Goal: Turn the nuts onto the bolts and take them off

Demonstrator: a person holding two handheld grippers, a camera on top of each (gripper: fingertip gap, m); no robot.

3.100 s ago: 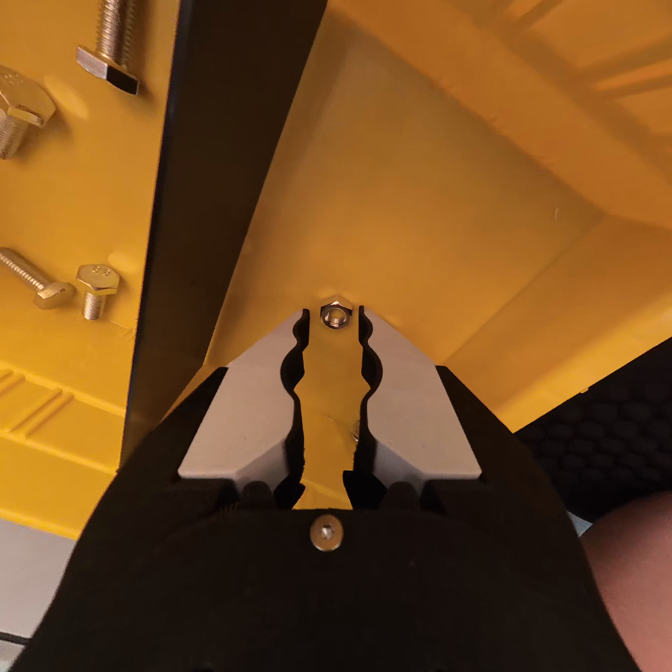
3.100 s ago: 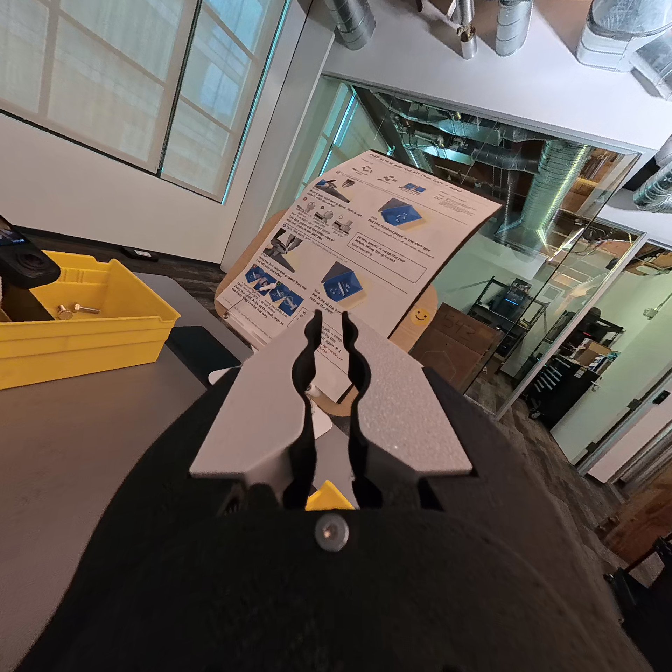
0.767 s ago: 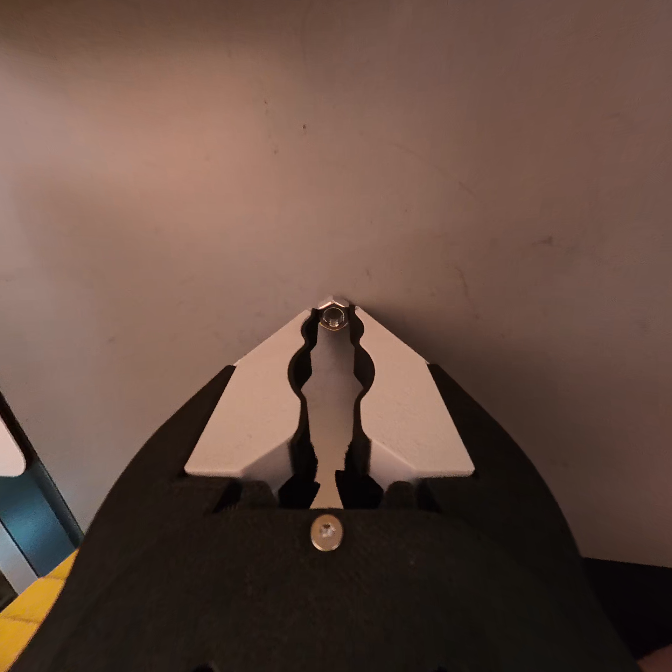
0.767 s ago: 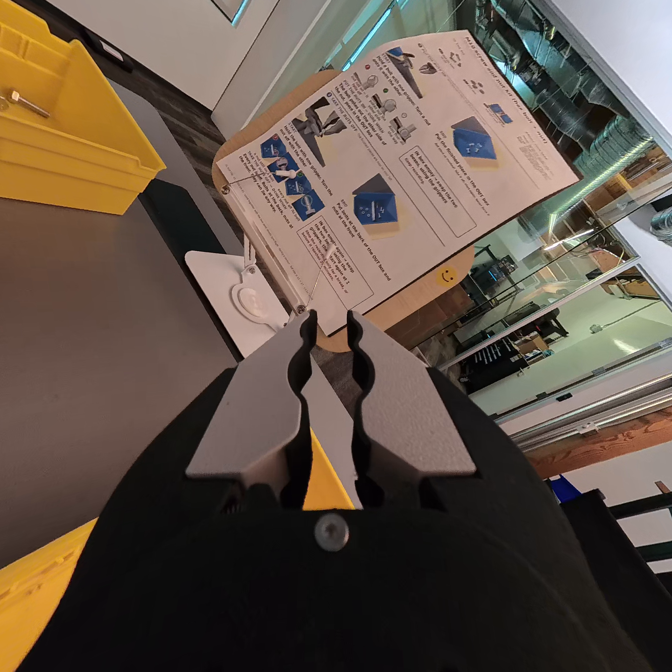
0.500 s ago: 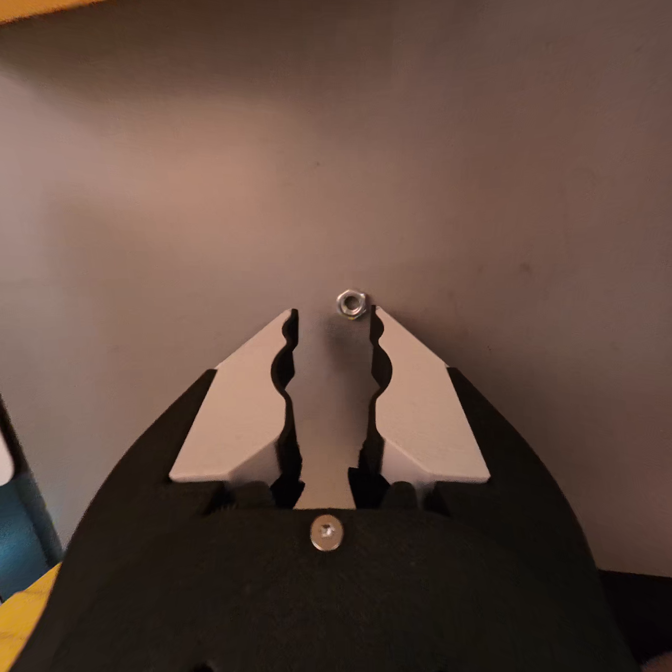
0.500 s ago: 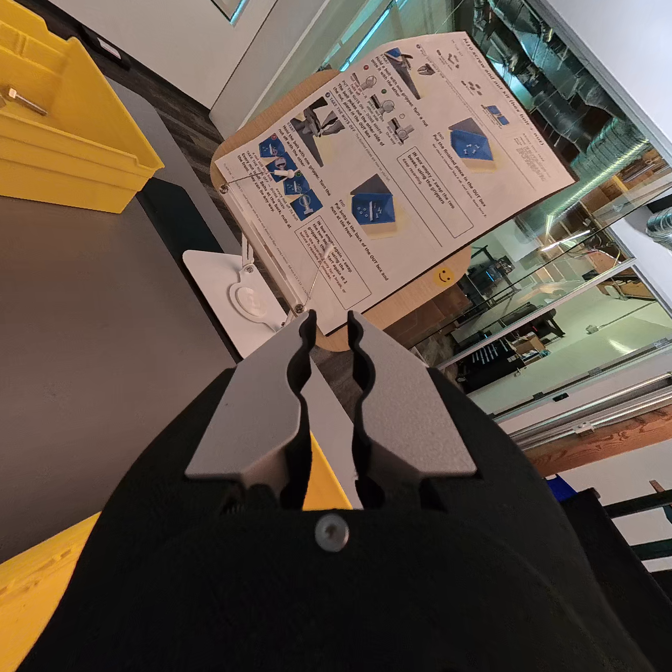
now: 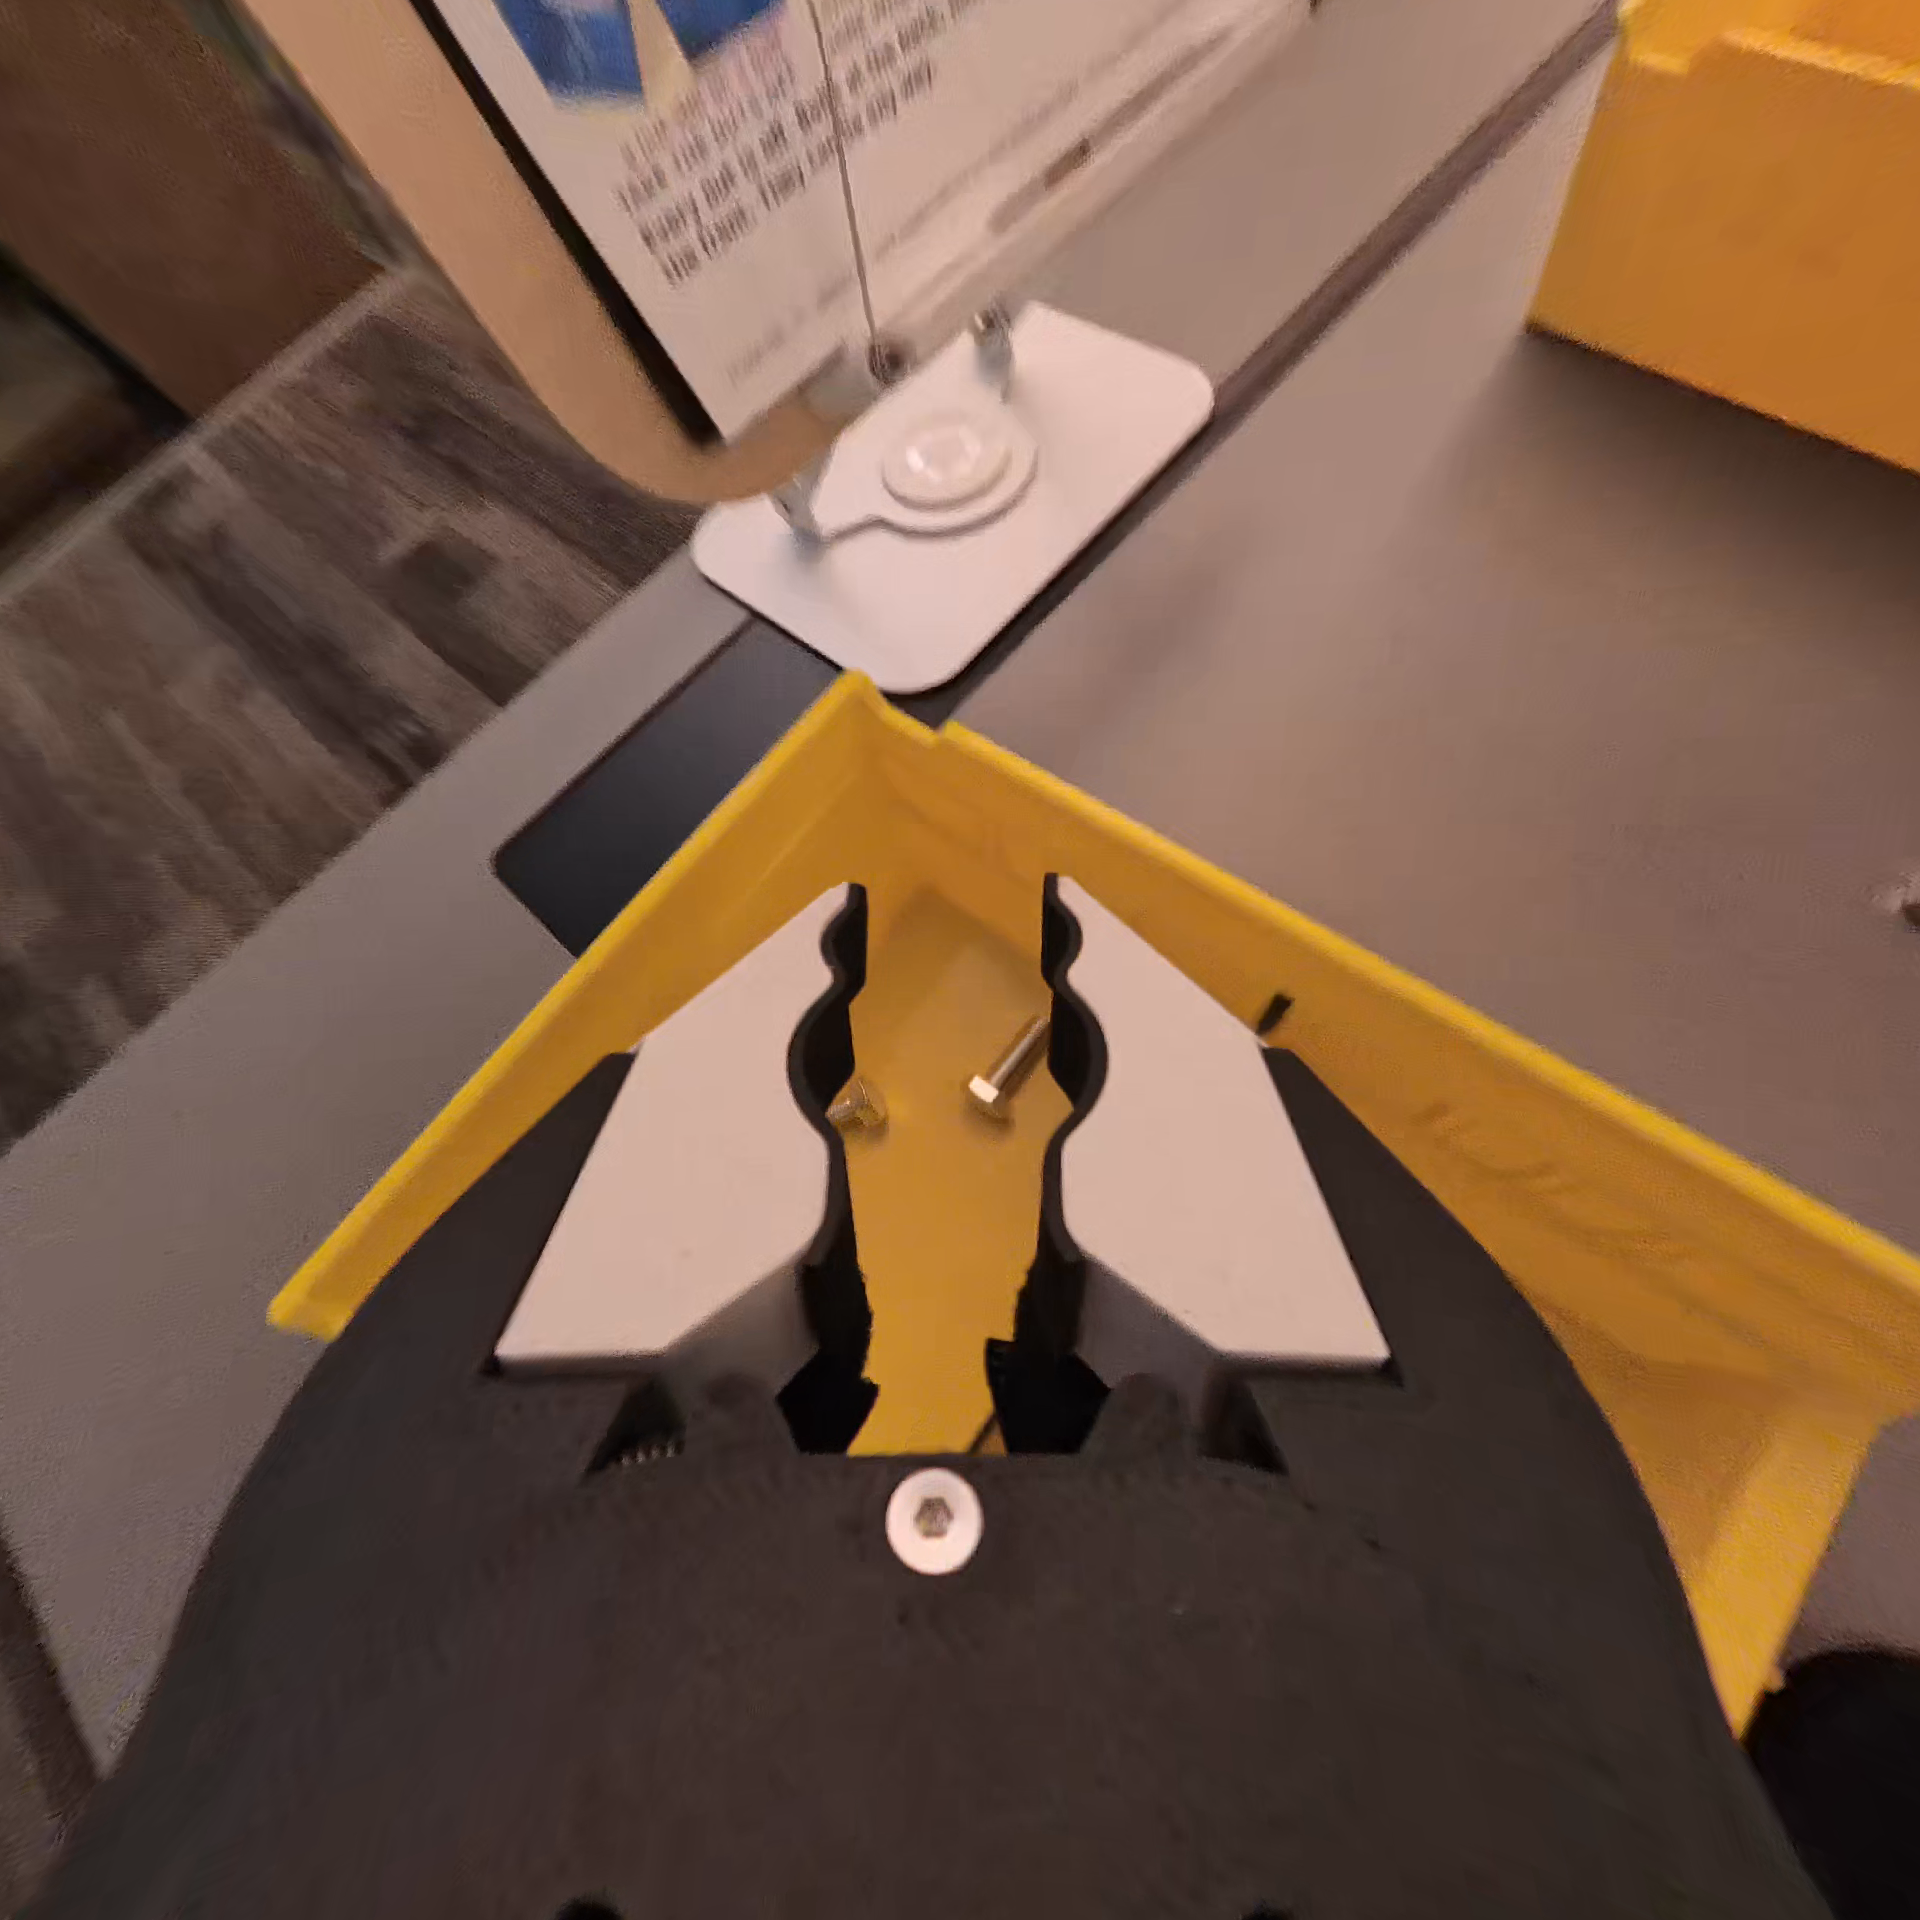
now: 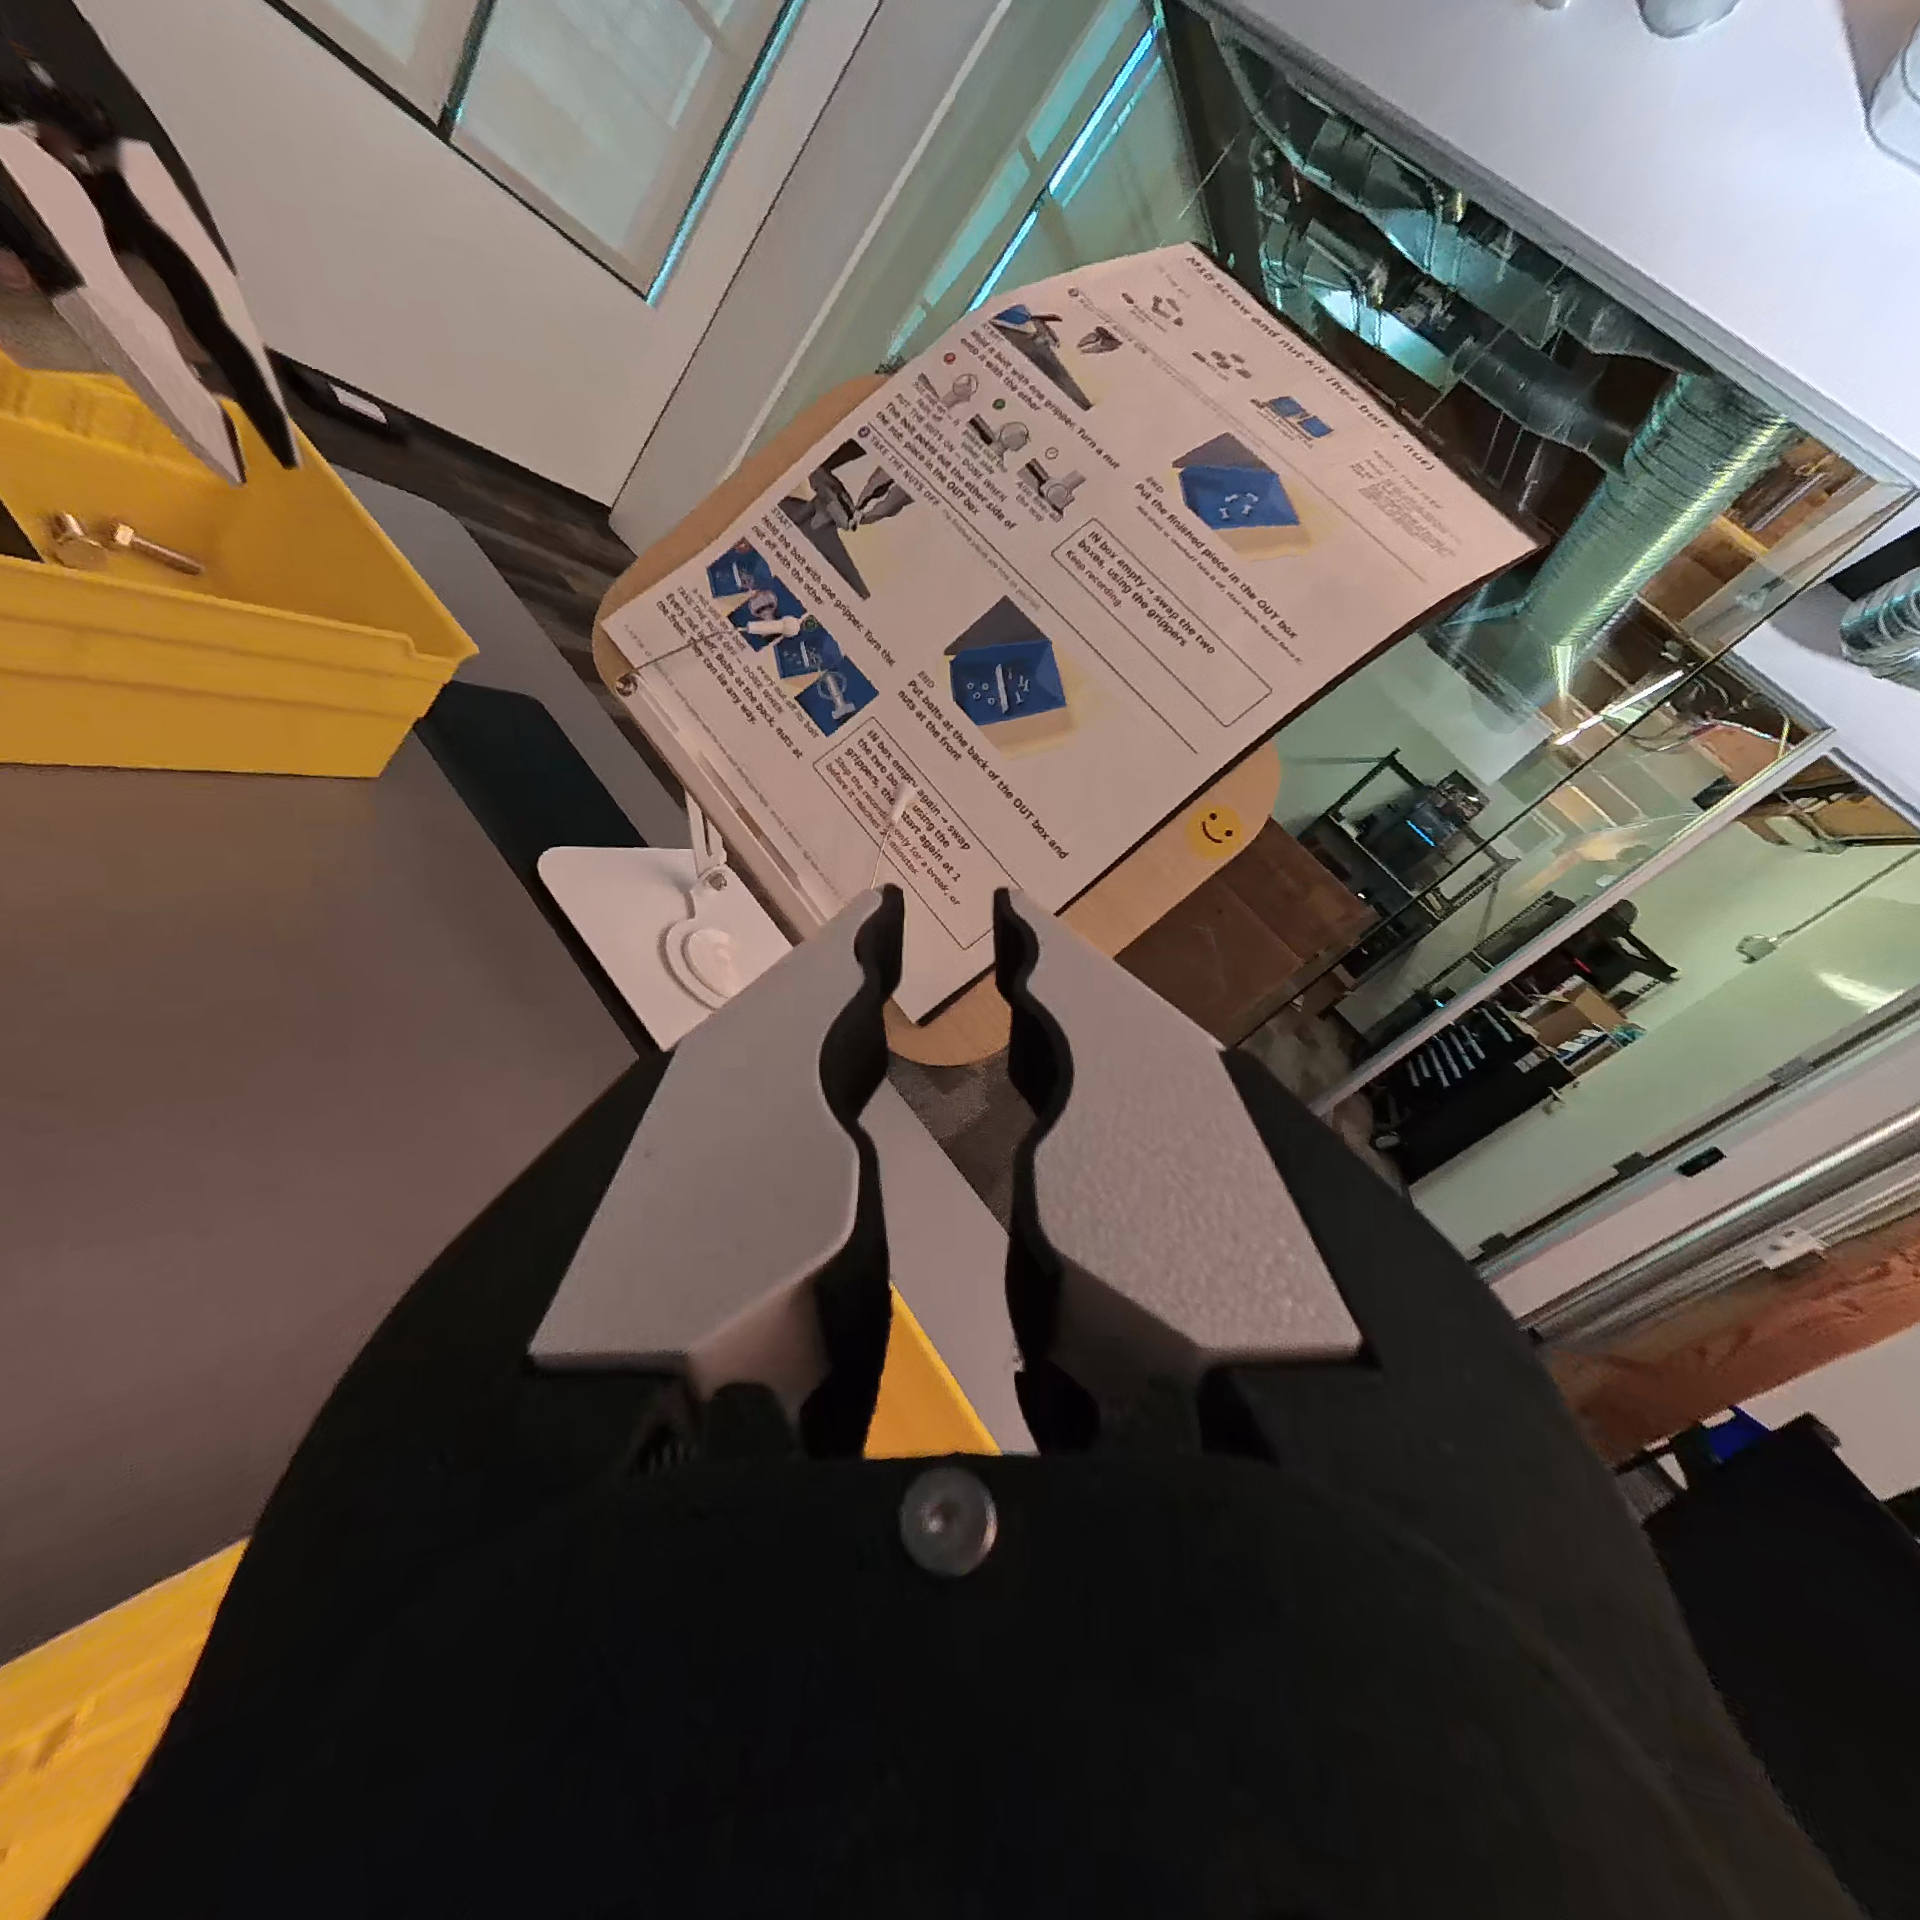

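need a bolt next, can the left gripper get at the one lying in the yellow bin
Probably yes: the left gripper hangs open over the yellow bin, and the bolt lies loose on its floor with nothing covering it.

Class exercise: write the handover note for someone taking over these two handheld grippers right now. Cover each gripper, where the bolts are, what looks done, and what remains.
Left gripper: open, empty, hovering over a corner of the yellow bin.
Right gripper: open, empty, raised and pointing at the instruction sheet, not at any part.
Parts: a brass bolt lies loose on the bin floor, and a second bolt head lies beside it, partly hidden by the left finger. No nut shows on either, and none is visible in the bin.
Done: nothing is being threaded now.
Left: judging by its position, picking up a bolt seems the likely next step, then turning a nut on.
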